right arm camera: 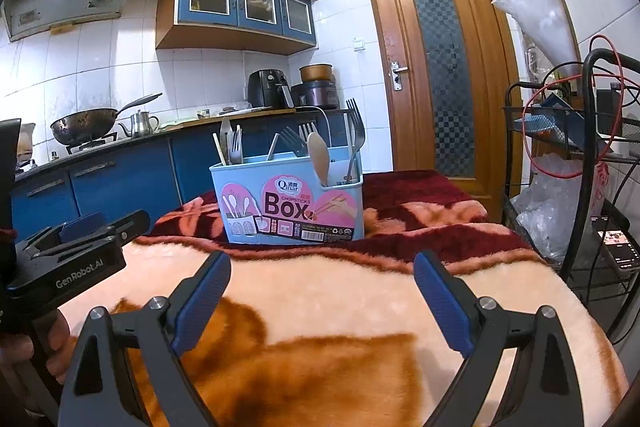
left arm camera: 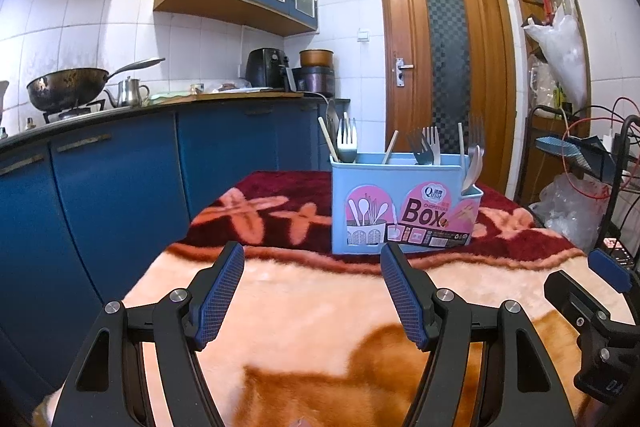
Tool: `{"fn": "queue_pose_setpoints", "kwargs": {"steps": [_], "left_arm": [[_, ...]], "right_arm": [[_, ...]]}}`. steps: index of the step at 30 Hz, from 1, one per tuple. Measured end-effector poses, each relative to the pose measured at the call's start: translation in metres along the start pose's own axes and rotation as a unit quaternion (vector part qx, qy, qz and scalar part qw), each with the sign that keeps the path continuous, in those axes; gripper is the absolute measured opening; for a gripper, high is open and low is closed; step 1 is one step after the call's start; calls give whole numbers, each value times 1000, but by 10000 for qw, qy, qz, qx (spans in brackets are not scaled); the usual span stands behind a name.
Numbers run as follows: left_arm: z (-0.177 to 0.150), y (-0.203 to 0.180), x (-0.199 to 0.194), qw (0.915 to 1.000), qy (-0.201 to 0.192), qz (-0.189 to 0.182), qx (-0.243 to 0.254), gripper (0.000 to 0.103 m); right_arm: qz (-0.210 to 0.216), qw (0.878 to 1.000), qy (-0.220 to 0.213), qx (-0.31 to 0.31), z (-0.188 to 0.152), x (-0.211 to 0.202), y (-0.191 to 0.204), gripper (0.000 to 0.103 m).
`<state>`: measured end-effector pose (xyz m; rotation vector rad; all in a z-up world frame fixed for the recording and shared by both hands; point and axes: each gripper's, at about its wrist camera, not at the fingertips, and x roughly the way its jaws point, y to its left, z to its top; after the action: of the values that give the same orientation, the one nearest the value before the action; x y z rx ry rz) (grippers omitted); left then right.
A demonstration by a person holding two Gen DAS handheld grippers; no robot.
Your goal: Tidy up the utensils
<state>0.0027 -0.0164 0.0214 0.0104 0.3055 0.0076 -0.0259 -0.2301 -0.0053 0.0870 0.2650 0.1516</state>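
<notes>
A light blue utensil box (left arm camera: pixel 404 205) with a pink "Box" label stands on the blanket-covered table, also in the right wrist view as the utensil box (right arm camera: pixel 290 203). Forks (left arm camera: pixel 346 143), chopsticks (left arm camera: pixel 328 143) and a spoon stick up out of its compartments; a pale spoon (right arm camera: pixel 319 157) leans in its right pocket. My left gripper (left arm camera: pixel 312 255) hovers open over the blanket, short of the box, nothing between its fingers. My right gripper (right arm camera: pixel 322 263) is likewise open and empty, just in front of the box. Each gripper shows at the edge of the other's view.
A fuzzy peach and maroon blanket (left arm camera: pixel 304 311) covers the table. Blue kitchen cabinets (left arm camera: pixel 112 179) with a wok (left arm camera: pixel 66 91) and kettle run along the left. A wooden door (left arm camera: pixel 444 67) is behind, and a black wire rack (right arm camera: pixel 592 163) with cables and bags stands right.
</notes>
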Motion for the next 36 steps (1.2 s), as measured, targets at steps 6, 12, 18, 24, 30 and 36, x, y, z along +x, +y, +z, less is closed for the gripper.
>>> {"fn": "queue_pose_setpoints", "kwargs": {"steps": [6, 12, 18, 24, 30, 36], "left_arm": [[0, 0, 0, 10000, -10, 10, 18, 72], [0, 1, 0, 10000, -19, 18, 16, 72], [0, 0, 0, 10000, -24, 19, 21, 72], [1, 0, -1, 10000, -31, 19, 29, 72], [1, 0, -1, 10000, -33, 17, 30, 72], [2, 0, -1, 10000, -37, 15, 34, 72]], "right_arm": [[4, 10000, 1, 9, 0, 0, 0, 95], [1, 10000, 0, -7, 0, 0, 0, 95], [3, 10000, 0, -4, 0, 0, 0, 95], [4, 10000, -1, -3, 0, 0, 0, 95], [4, 10000, 2, -6, 0, 0, 0, 95], [2, 10000, 0, -3, -1, 0, 0, 95]]}}
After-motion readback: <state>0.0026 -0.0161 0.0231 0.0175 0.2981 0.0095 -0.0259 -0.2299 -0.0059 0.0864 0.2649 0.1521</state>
